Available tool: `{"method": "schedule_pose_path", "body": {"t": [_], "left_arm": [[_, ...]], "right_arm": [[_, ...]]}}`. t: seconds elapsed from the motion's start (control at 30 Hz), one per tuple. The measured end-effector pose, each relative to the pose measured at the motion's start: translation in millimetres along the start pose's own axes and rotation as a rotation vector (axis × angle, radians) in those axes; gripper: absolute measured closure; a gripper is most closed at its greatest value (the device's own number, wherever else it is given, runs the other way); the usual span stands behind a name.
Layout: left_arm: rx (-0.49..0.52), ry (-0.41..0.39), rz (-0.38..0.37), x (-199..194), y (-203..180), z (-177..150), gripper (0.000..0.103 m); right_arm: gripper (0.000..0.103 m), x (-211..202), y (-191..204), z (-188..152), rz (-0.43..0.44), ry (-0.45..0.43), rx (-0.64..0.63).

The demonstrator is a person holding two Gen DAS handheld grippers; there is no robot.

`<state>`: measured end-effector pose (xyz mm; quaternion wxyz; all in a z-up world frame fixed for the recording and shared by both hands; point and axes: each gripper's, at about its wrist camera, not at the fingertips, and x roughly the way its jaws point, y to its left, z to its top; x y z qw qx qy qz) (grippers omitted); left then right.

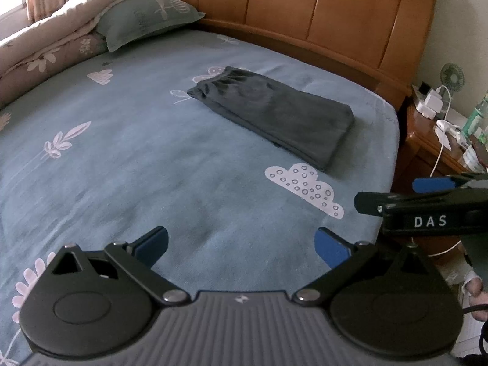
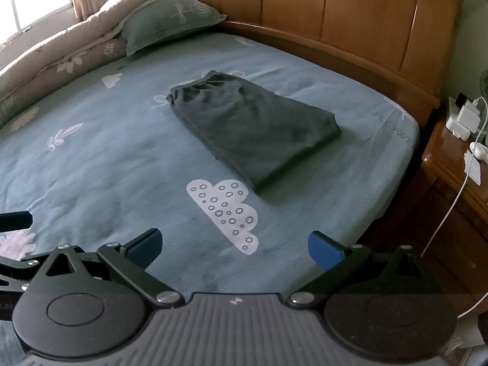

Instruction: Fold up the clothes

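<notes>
Blue-padded left gripper fingers spread, right gripper likewise, above bedsheet

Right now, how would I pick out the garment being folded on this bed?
Start at the brown wooden headboard and come down onto the blue-green printed bedsheet. The dark grey folded garment lies flat there, just beyond the white bubble-dotted cloud print. It is the only plain dark item; the pillow and quilt are pale and patterned.

Right gripper hangs wide open over the blue bedsheet, empty. Dark grey trousers lie folded flat ahead, just past the white cloud print. Green pillow rests by the headboard.
</notes>
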<state>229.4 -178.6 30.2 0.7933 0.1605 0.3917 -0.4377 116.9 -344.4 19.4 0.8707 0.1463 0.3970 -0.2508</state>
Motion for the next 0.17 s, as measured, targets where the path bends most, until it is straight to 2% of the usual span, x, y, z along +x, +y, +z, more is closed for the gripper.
{"method": "schedule_pose_path", "body": {"t": [0.17], "left_arm": [[0.000, -0.007, -0.006, -1.9, 1.9, 0.0, 0.001]], "right_arm": [[0.000, -2.4, 3.4, 2.8, -0.006, -0.006, -0.008]]}}
